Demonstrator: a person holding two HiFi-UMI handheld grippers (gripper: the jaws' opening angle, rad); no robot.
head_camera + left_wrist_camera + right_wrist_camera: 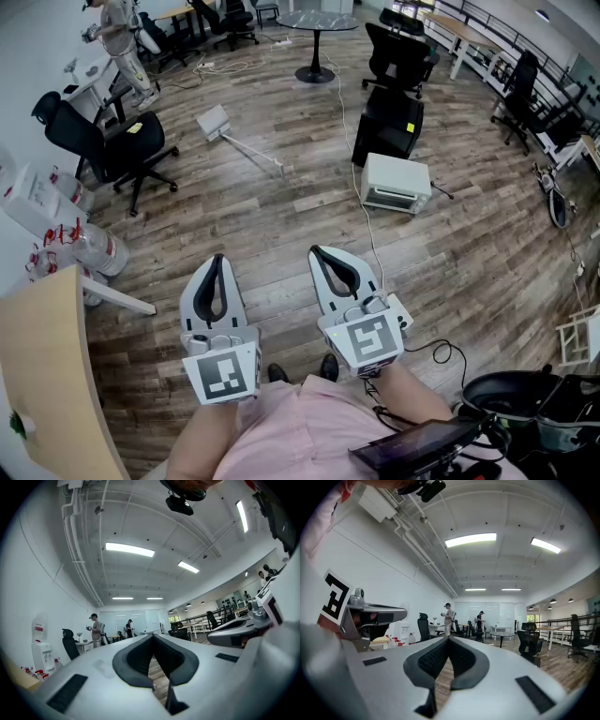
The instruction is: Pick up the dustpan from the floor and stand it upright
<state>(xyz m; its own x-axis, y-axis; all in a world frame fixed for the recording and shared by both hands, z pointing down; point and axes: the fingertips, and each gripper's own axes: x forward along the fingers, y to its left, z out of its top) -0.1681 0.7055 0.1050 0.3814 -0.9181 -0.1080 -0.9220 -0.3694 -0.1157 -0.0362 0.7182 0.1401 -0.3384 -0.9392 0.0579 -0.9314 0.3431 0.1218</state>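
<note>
The dustpan (215, 122) lies flat on the wooden floor far ahead in the head view, its pale pan at upper left and its long thin handle (255, 153) running down to the right. Both grippers are held low, close to my body and well short of it. My left gripper (217, 259) has its jaws closed tip to tip with nothing between them, and so does my right gripper (316, 251). In the left gripper view the left gripper (153, 636) points across the room, as does the right gripper (448, 638) in its own view. Neither gripper view shows the dustpan.
A white toaster oven (396, 182) sits on the floor right of the dustpan, with a cable (367, 230) trailing toward me. A black office chair (111, 142) stands at left, black chairs (394, 56) behind. Water bottles (90, 247) and a wooden table (47, 375) are near left. A person (120, 37) stands far back.
</note>
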